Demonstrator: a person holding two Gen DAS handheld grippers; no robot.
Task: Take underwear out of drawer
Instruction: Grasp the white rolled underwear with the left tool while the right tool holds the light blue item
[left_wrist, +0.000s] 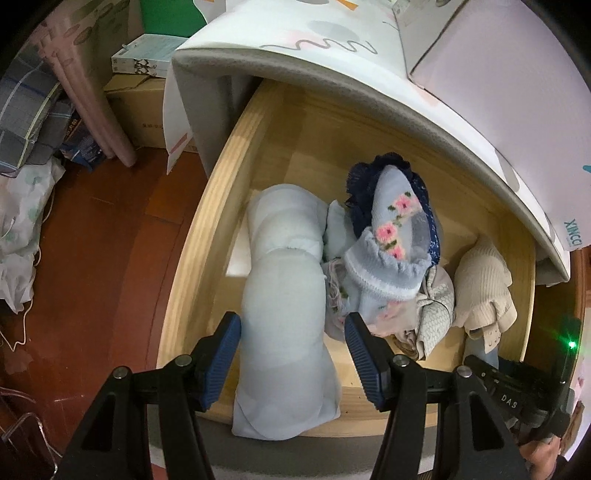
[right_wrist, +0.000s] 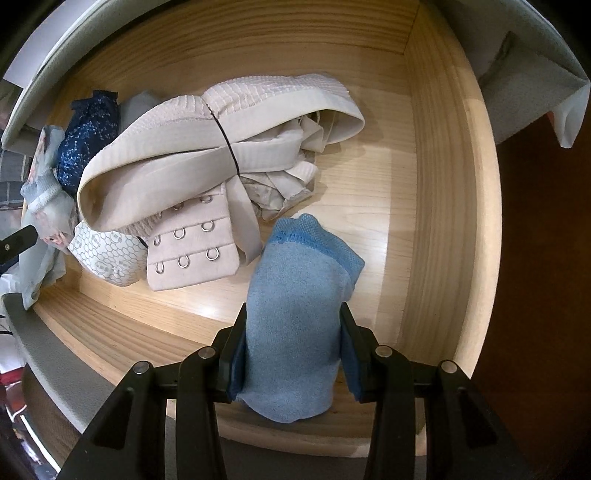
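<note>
Underwear (right_wrist: 295, 332) fuzzy blue roll, pine drawer (right_wrist: 436, 206)

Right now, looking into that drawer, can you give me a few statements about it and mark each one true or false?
1. The right tongs are shut on a blue roll. True.
2. The left tongs are clamped on the floral garment. False: they straddle the pale roll, and whether the pads press it is unclear.
3. The beige bra lies in the wooden drawer. True.
4. The bra's hook strip shows silver eyelets. True.
5. The drawer is closed. False: it is pulled open.
</note>
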